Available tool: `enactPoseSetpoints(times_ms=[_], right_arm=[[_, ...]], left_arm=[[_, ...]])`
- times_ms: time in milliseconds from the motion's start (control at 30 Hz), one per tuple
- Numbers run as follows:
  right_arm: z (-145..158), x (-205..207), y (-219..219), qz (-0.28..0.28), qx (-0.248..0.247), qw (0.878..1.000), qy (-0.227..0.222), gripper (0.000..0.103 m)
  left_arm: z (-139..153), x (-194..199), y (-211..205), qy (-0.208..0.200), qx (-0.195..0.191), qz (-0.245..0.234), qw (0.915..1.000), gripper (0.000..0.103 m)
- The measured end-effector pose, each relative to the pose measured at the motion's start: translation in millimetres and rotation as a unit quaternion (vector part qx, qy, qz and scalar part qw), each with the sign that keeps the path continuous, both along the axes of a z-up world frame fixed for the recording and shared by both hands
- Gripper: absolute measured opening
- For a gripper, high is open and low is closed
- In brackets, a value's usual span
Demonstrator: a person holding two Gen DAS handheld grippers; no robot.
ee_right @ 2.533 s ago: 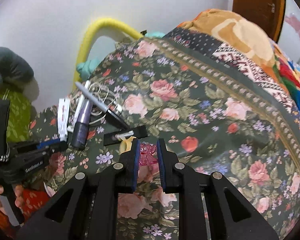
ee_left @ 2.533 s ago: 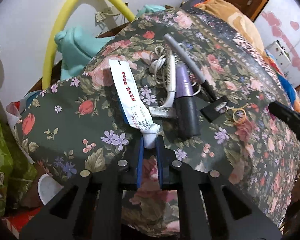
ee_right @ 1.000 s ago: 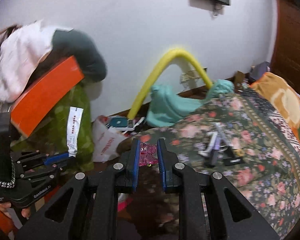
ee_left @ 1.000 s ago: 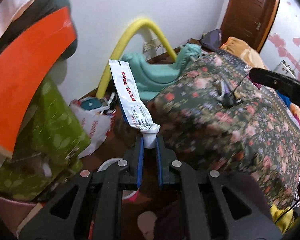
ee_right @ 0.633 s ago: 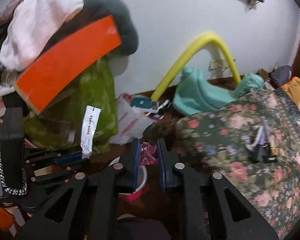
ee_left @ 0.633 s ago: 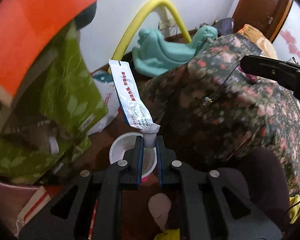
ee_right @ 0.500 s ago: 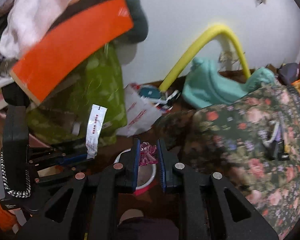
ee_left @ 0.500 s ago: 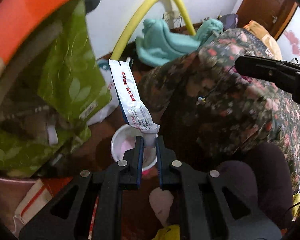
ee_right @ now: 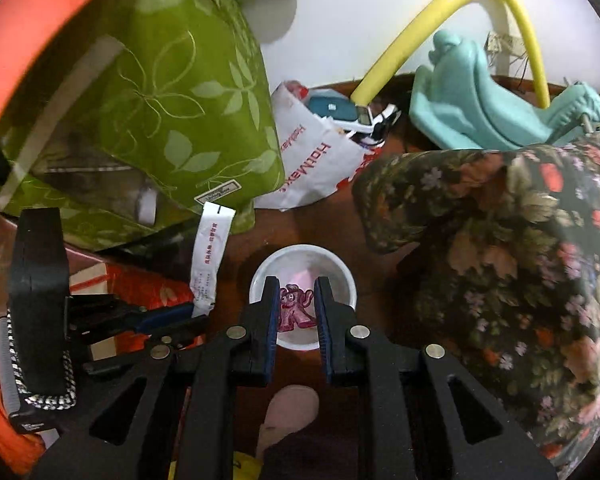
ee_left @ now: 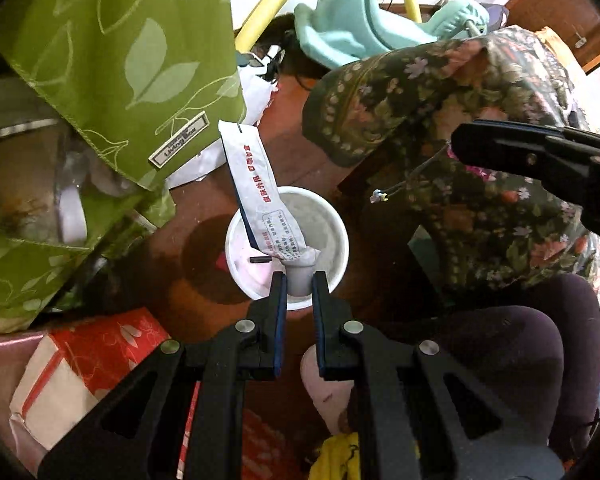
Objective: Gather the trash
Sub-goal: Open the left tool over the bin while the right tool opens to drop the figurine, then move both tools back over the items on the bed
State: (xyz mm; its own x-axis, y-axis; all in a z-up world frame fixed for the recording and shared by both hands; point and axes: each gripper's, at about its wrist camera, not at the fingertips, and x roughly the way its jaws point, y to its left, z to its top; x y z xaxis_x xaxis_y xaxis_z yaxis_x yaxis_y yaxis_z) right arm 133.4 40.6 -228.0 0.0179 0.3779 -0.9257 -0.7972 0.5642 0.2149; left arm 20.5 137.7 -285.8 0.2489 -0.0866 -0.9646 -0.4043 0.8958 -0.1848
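My left gripper is shut on the cap end of a flattened white tube with red print, holding it upright over a round white bin on the floor. The tube also shows in the right wrist view. My right gripper is shut on a small pink cartoon-printed wrapper, directly above the same white bin. The right gripper shows in the left wrist view as a black bar at the right, its tip hidden.
A green leaf-print bag stands to the left, a red patterned box beside it. A floral bedspread hangs at the right. A white plastic bag, a teal toy and a yellow hoop lie behind. My foot is below the bin.
Both grippers have swung from the bed down to the floor and now hang over the white bin, which has grown larger in both views. Both still hold their items.
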Motion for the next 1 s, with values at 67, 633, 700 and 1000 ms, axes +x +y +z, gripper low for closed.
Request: enactPoseSetpoints(times_ms=[67, 633, 700, 1000], right_arm=[[-3, 2, 4, -0.003, 0.002, 1.0, 0.017, 0.016], [9, 8, -4, -0.019, 0.002, 1.0, 0.02, 0.037], [18, 8, -11, -0.022, 0.009, 1.0, 0.013, 0.037], [65, 10, -54, -0.038, 0.048, 0.997, -0.046, 0.037]], left_arm=[[-3, 4, 3, -0.003, -0.007, 0.0, 1.0, 0.011], [21, 8, -9, -0.016, 0.029, -0.01, 0.9994, 0.031], [31, 8, -13, -0.023, 0.036, -0.01, 0.999, 0.031], [86, 16, -39, -0.077, 0.07, -0.008, 0.9946, 0.031]])
